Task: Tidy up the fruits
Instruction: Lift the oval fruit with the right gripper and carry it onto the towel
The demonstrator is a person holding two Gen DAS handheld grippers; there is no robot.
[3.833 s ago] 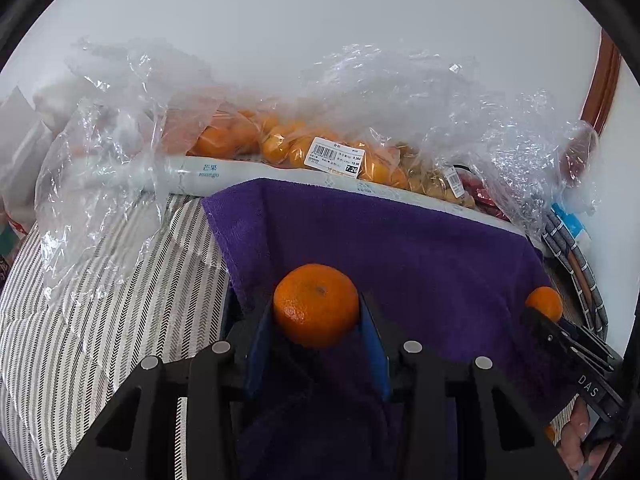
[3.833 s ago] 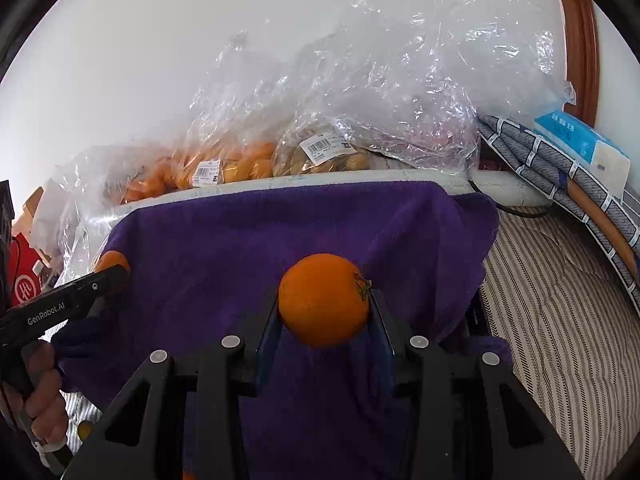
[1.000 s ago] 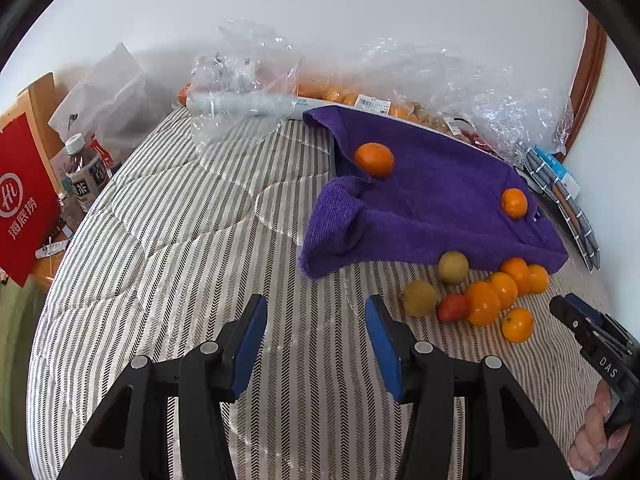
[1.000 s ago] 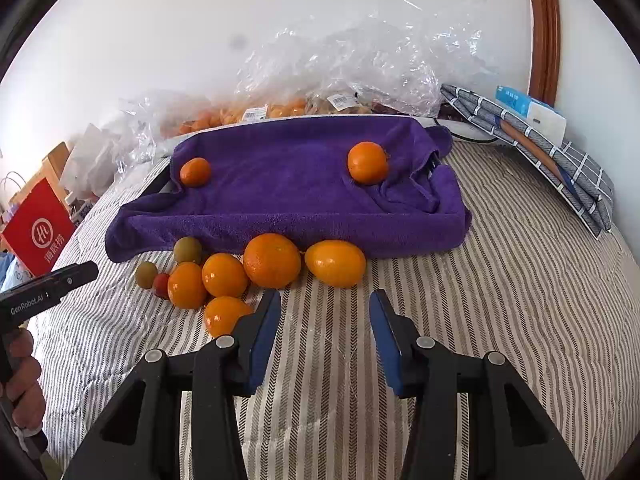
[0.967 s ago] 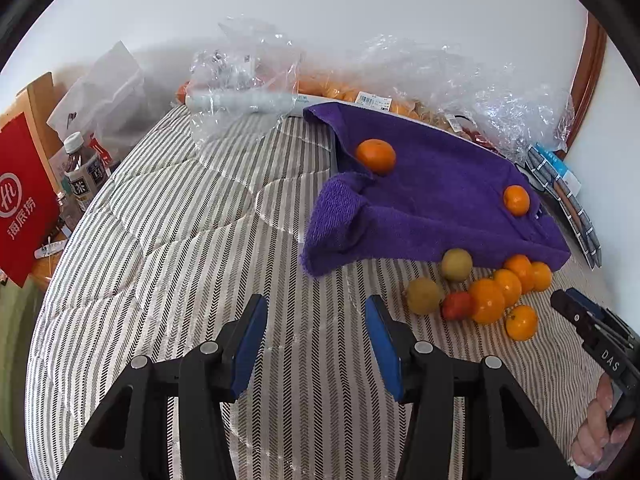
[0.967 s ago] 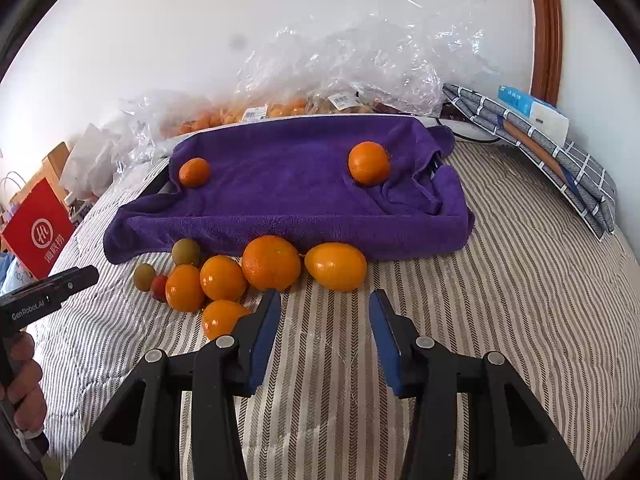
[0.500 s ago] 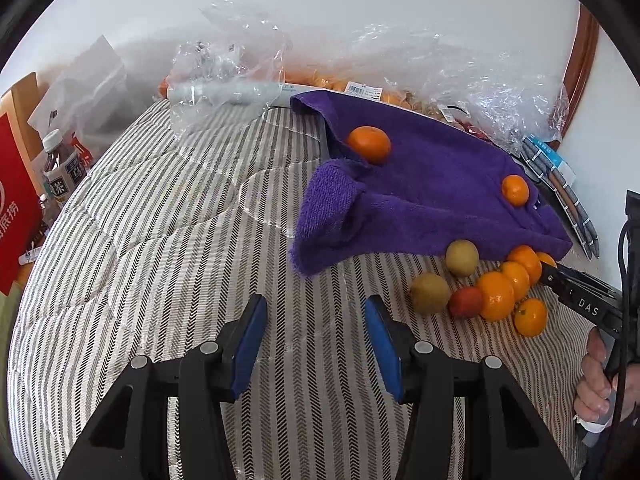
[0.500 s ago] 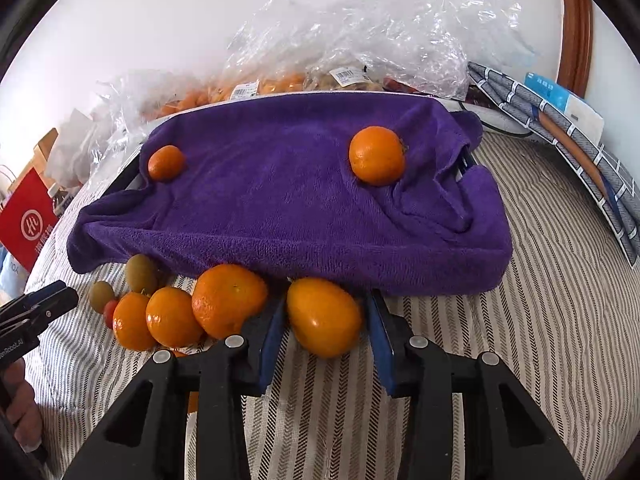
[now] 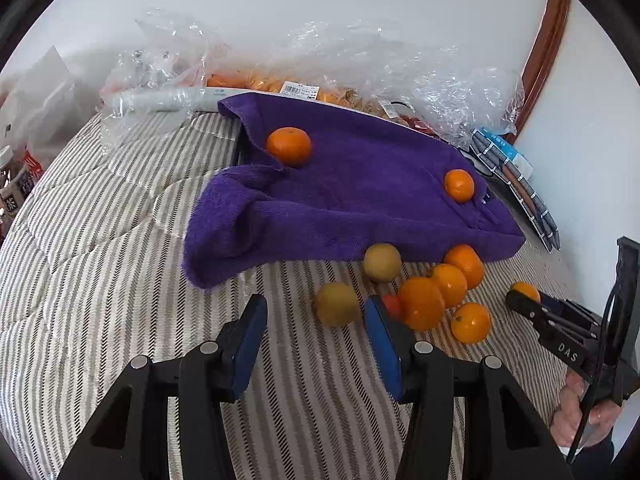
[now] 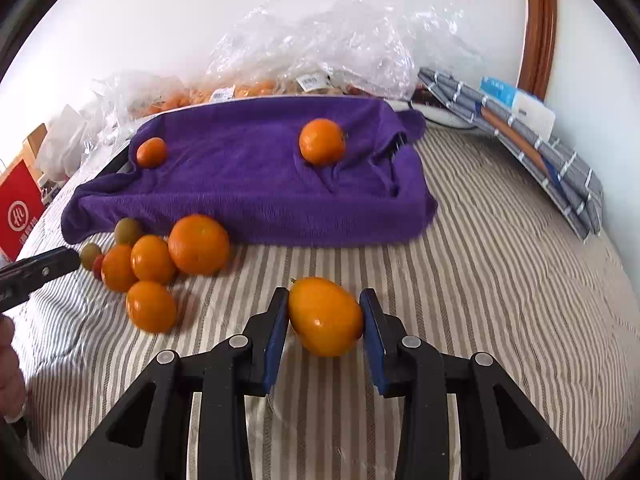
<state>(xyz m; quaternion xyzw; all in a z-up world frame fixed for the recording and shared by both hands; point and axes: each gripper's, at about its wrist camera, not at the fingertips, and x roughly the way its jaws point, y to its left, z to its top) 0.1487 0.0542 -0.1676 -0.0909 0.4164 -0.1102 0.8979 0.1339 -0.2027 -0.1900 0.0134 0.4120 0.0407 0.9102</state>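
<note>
- Grip first: right gripper (image 10: pixel 324 326) is clamped on an oval orange fruit (image 10: pixel 325 316), blue pads pressed to both its sides, just above the striped bedcover (image 10: pixel 500 280).
- Left gripper (image 9: pixel 316 340) is spread wide w/ nothing between its pads, low over the bedcover, aimed at a greenish-brown fruit (image 9: pixel 337 305) just ahead.
- To do the right-hand step well (my read): keep the squeeze steady, lift straight up before swinging fwd, since the fruit is smooth and egg-shaped and could twist out of flat pads.
- Likely drop spot is the purple towel (image 10: pixel 248 184), where two oranges sit already: one near the left end (image 10: pixel 151 152), one right of centre (image 10: pixel 322 141). The bare stretch between them looks roomiest.
- Towel's front edge drops steeply to the bedcover, so set the fruit well back from it or it may roll off.
- Loose pile of oranges (image 10: pixel 160 264) lies left of the held fruit, touching each other; approx. clear path runs straight ahead and to the right.
- Left side: a small red fruit (image 9: pixel 392 305) sits just beside the left gripper's right pad, so closing on the green one risks a nudge.
- Plastic bags (image 10: pixel 320 40) crowd the wall behind the towel; little room there.
</note>
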